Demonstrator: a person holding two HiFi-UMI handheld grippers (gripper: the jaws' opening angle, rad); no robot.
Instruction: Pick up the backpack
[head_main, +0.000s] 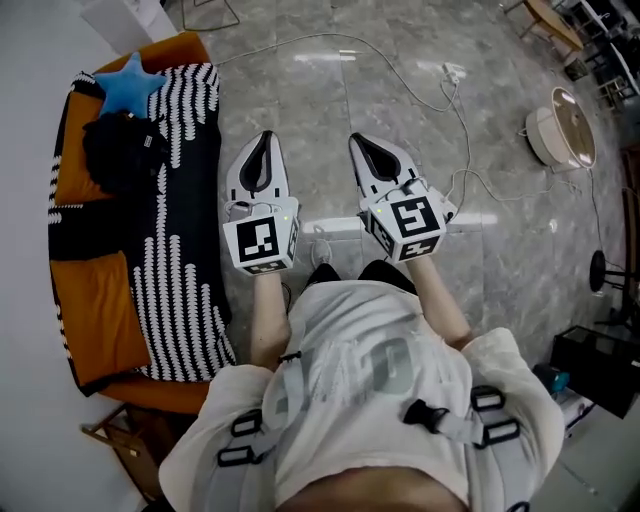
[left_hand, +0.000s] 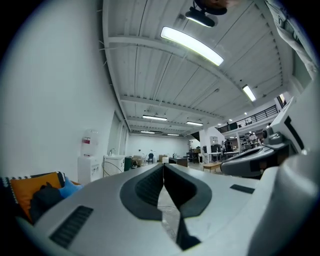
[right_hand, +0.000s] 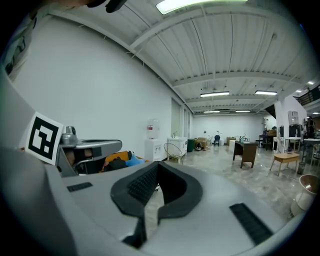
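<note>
1. Head view: noted left gripper (head_main: 264, 140) and right gripper (head_main: 357, 142) side by side above the tiled floor (head_main: 330, 100), each with fingers pressed together and holding nothing. Logged black backpack (head_main: 122, 152) lying at the far end of the sofa (head_main: 95, 310), just beside the blue star cushion (head_main: 130, 85) in the far corner, well apart from both grippers.
2. Left gripper view: fingers (left_hand: 147, 187) closed tip to tip, nothing between. Backpack (left_hand: 46, 200) at lower left, on the orange sofa.
3. Right gripper view: fingers (right_hand: 142, 185) closed tight, empty. Backpack (right_hand: 116, 163) seen as a dark shape past the left gripper (right_hand: 87, 150), with the blue cushion just beside it.
</note>
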